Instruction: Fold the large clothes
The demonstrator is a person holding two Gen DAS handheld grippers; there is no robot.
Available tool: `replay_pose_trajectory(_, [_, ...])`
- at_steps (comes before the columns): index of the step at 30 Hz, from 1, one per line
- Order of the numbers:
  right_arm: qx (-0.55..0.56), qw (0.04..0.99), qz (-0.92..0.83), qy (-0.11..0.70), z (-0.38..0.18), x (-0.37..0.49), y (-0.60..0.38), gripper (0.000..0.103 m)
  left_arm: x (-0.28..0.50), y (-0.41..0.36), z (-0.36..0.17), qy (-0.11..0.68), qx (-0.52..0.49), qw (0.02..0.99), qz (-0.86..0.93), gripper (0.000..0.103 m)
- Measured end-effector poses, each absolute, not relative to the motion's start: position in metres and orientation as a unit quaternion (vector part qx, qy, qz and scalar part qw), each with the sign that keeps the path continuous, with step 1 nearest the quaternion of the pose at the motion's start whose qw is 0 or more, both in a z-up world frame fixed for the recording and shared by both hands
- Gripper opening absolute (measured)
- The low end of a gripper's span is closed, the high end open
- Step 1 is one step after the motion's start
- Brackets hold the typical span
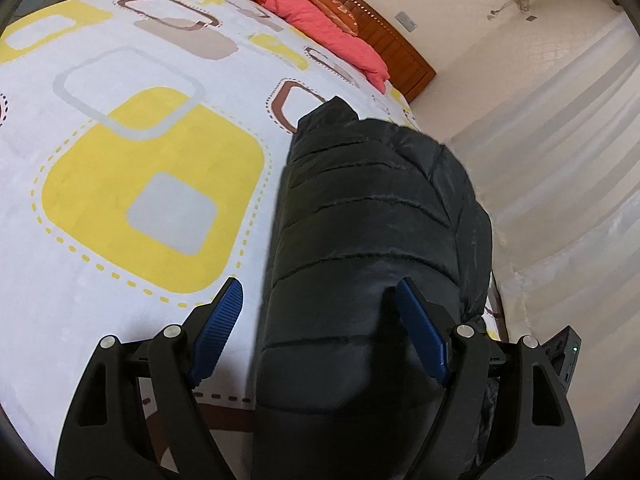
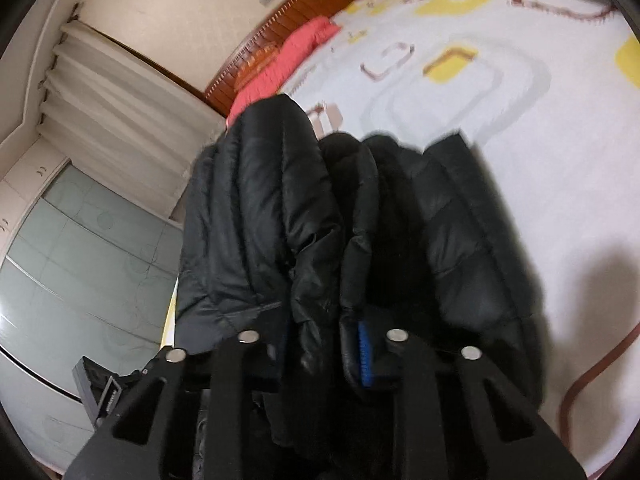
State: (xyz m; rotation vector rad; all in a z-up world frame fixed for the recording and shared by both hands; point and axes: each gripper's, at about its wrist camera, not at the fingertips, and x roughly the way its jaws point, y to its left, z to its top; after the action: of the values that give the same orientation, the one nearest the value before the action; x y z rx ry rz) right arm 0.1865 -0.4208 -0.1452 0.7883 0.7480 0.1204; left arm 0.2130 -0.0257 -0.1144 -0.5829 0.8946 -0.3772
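Jacket (image 2: pixel 280 216) pinched in right gripper (image 2: pixel 324 340); left view only: left gripper (image 1: pixel 320 300) spread.

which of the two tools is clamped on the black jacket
The right tool: its pads pinch a fold of the jacket. The left tool stands wide open around it.

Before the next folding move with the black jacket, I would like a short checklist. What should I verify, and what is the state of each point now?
1. Right gripper grips the black jacket: ok, fabric is pinched between its fingers.
2. Left gripper grips the jacket: not ok, its fingers stand wide open, with a padded fold between them.
3. Jacket fully on the bed: not ok, it lies at the bed's edge.
4. Free bed area beside the jacket for folding: ok.
5. Sleeves tucked in: cannot tell.
6. Pink pillow away from the jacket: ok.
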Motion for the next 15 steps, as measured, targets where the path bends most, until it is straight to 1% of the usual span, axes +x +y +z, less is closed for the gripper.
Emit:
replay_pose_trajectory(3, [0.354,0.869,0.016,0.346,-0.142,0.172,-0.435,0.023,0.207,-0.034,-0.118,0.429,-0.274,0.840,-0.187,0.079])
replay_pose_trajectory(7, [0.367,0.857,-0.007,0.361,-0.170,0.165,-0.458,0.023,0.210,-0.059,-0.136,0.454,-0.261,0.830,-0.194,0.080])
replay_pose_trajectory(12, [0.371,0.854,-0.006,0.365,-0.187,0.166,-0.463,0.023,0.217,-0.086,-0.145,0.462,-0.193,0.850,-0.167,0.080])
replay_pose_trajectory(15, [0.373,0.851,-0.005,0.368,-0.187,0.167,-0.463,0.023,0.220,-0.088,-0.148,0.461,-0.187,0.852,-0.164,0.079])
